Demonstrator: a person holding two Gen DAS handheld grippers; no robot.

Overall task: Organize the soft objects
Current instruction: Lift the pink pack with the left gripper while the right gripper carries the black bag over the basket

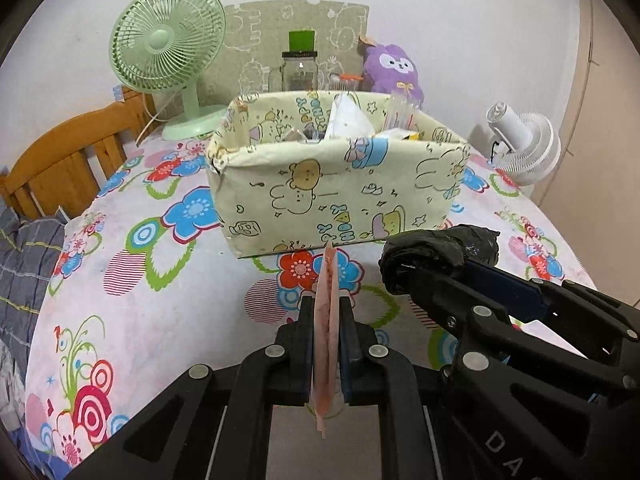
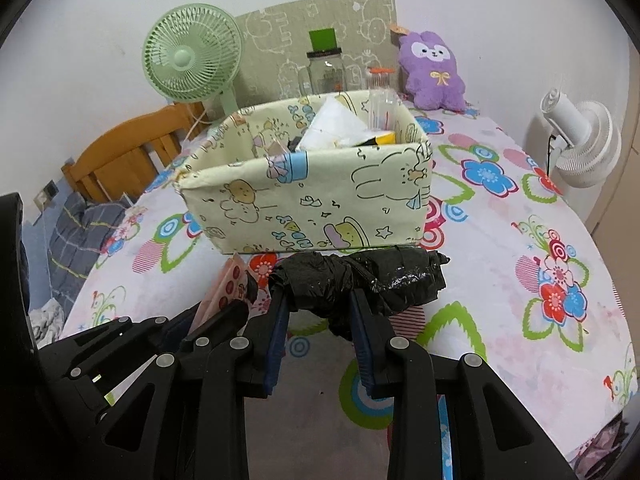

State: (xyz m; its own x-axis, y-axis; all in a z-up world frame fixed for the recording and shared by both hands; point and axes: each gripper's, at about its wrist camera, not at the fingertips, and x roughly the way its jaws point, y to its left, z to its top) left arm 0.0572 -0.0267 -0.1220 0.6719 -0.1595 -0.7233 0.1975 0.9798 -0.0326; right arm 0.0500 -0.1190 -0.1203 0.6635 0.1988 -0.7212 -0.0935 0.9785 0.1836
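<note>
Cream cartoon-print fabric bin (image 1: 340, 184): straight ahead of both claws; nearer the right
Left gripper (image 1: 326, 316): pinching thin pink packet (image 1: 325, 320), edge-on, lengthwise along fingers
Right gripper (image 2: 320, 300): clamping black plastic-bag roll (image 2: 360, 280), crosswise

The fabric storage box (image 1: 320, 184) hides most of its contents and the glass jar's (image 1: 299, 74) lower part at upper centre.

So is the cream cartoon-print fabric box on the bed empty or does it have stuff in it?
Not empty: the cream cartoon-print fabric box holds white paper, clear packets and a yellow item above its rim.
</note>
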